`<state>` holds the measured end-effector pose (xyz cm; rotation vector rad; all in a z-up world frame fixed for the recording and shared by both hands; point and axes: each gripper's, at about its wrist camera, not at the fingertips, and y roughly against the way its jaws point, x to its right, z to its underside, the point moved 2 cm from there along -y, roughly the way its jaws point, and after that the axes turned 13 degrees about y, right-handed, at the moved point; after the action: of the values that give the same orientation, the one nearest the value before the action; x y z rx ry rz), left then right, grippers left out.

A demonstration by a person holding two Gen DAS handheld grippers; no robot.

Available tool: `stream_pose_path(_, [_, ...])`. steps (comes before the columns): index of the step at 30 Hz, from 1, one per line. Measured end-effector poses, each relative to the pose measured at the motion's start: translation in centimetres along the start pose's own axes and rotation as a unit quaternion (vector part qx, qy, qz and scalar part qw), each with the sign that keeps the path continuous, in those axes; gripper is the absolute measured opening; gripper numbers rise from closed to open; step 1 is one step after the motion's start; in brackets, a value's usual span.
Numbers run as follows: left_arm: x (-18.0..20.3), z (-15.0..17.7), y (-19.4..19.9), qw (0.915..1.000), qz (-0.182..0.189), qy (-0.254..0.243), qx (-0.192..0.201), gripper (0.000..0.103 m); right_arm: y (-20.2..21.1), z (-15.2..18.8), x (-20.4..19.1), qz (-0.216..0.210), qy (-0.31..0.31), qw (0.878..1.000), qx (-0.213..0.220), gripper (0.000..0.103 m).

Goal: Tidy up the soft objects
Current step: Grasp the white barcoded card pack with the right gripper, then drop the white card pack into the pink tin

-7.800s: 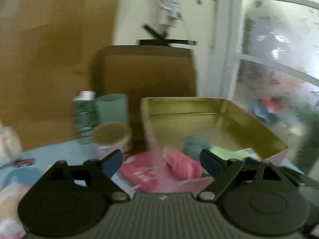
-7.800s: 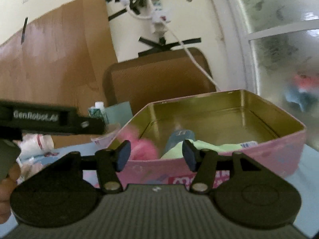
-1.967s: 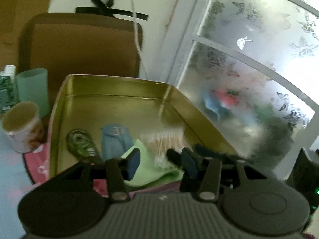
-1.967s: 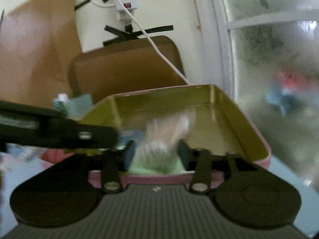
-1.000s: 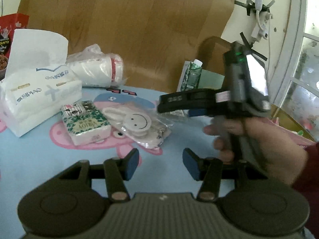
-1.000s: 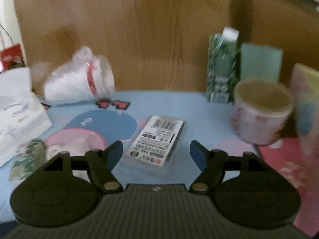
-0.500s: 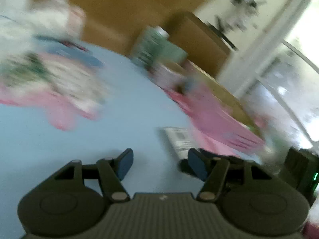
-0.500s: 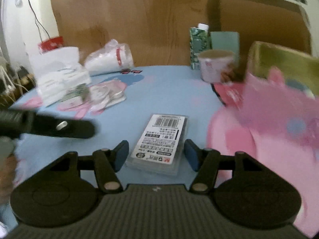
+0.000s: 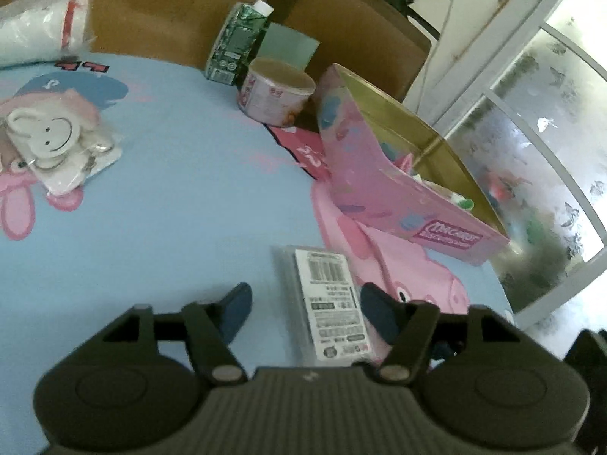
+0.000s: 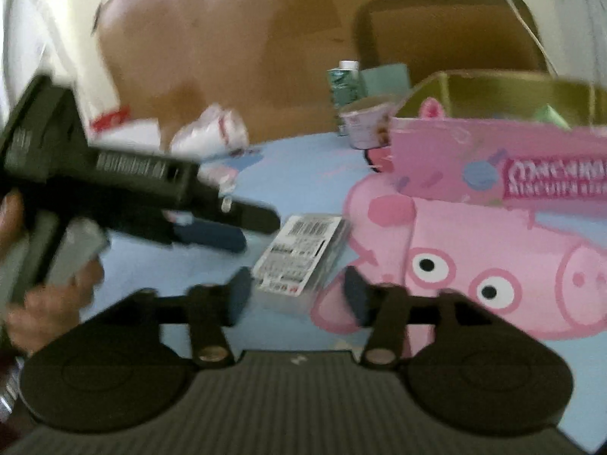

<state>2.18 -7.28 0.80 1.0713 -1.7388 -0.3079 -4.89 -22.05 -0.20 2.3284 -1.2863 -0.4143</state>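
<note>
Landmark: barcode-labelled packet [image 9: 329, 305], flat near the pink tin [image 9: 398, 185].
Left gripper [image 9: 305, 313]: wide, straddling it.
Right gripper [image 10: 296, 291]: wide, straddling it.
Risk: grippers could collide over it.

A flat clear packet [image 9: 327, 303] with a barcode label lies on the blue bench [image 9: 170, 235], just beside the pink tin [image 9: 383, 189].

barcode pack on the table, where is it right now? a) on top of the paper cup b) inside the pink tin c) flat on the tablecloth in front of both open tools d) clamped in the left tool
c: the barcode pack lies flat on the blue tablecloth, with the left tool and right tool both open around it, outside the pink tin.
</note>
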Motion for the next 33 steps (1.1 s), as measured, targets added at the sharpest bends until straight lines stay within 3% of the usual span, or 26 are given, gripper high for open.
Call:
stream_pose_path(3, [0.9,0.4,-0.8,0.9997,0.002,-0.023,-0.005,0.065,-1.3,0.0,-1.8,0.019,0.065,0.998,-0.014,0.061])
stream_pose_path(4, [1.3,0.7,-1.1,0.9993,0.009,-0.033,-0.012,0.060,-1.7,-0.1,-2.4,0.030,0.090,0.995,-0.017,0.051])
stream_pose_path(5, [1.7,1.1,-1.2,0.9991,0.003,-0.041,-0.008,0.059,-2.0,-0.3,-3.0,0.035,0.105,0.994,-0.016,0.051])
stream_pose_path(6, [2.3,1.3,-1.4,0.9981,-0.015,-0.060,0.001,0.059,-2.2,-0.5,-3.2,0.043,0.104,0.993,-0.016,0.051])
stream_pose_path(8, [2.9,1.2,-1.1,0.9973,-0.016,-0.070,0.009,0.058,-2.2,-0.4,-3.1,0.048,0.098,0.994,-0.006,0.051])
stream_pose_path(11, [4.0,0.1,0.2,0.9972,0.017,-0.068,0.025,0.058,-0.9,-0.6,-3.2,0.076,0.110,0.990,0.033,0.051])
stream_pose_path(16, [9.3,-2.5,0.8,0.9884,0.050,-0.128,0.064,0.058,1.1,-3.3,-1.9,0.153,0.132,0.974,0.103,0.051])
stream_pose_path(19, [12.6,-4.3,-0.8,0.9824,0.066,-0.158,0.075,0.058,1.6,-5.0,0.9,0.182,0.117,0.969,0.120,0.051])
stream_pose_path(23, [14.8,-6.5,-4.8,0.9825,0.069,-0.160,0.065,0.058,0.5,-6.0,5.2,0.202,0.082,0.970,0.109,0.051])
stream_pose_path(28, [15.4,-7.5,-9.1,0.9848,0.034,-0.155,0.070,0.060,-3.6,-6.1,9.2,0.230,0.049,0.969,0.075,0.051])
stream_pose_path(30, [15.1,-7.3,-9.2,0.9843,0.019,-0.156,0.080,0.060,-4.4,-6.2,9.6,0.255,0.044,0.964,0.066,0.058])
stream_pose_path(33, [13.8,-6.8,-7.0,0.9828,0.039,-0.156,0.090,0.060,-3.3,-5.5,9.3,0.258,0.021,0.963,0.077,0.058])
